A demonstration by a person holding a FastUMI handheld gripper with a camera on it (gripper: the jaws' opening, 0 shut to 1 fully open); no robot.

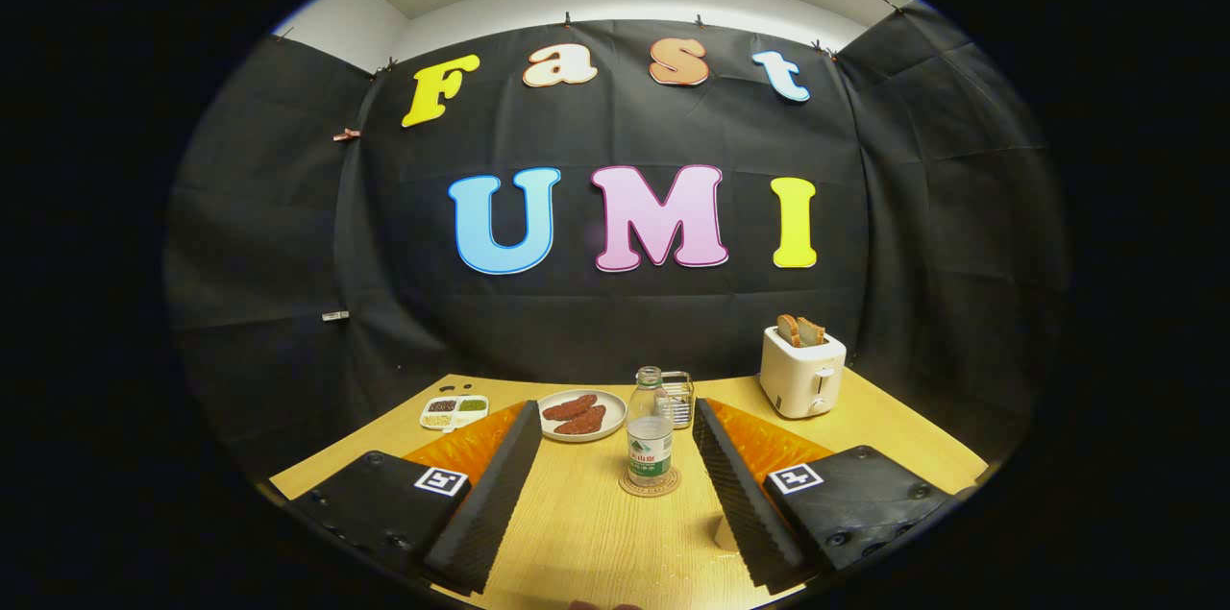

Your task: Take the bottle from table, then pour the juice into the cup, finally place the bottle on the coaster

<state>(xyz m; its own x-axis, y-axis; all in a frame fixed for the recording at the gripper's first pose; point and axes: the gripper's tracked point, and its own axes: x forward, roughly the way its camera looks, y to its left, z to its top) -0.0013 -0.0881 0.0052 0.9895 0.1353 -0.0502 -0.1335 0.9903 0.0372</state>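
Observation:
A clear plastic bottle (650, 437) with a green label and no cap stands upright on a round cork coaster (650, 485) on the wooden table (596, 533). It is in line with the gap between my fingers, closer to the right one, and neither finger touches it. My gripper (615, 408) is open with nothing held. A small pale thing (725, 533), perhaps the cup, peeks out from behind my right finger, mostly hidden.
A plate with two pieces of red meat (581, 415) lies behind the bottle to the left. A small metal rack (680, 399) stands right behind the bottle. A white toaster with bread (802, 370) is at the back right, a compartment dish (454, 411) at the back left.

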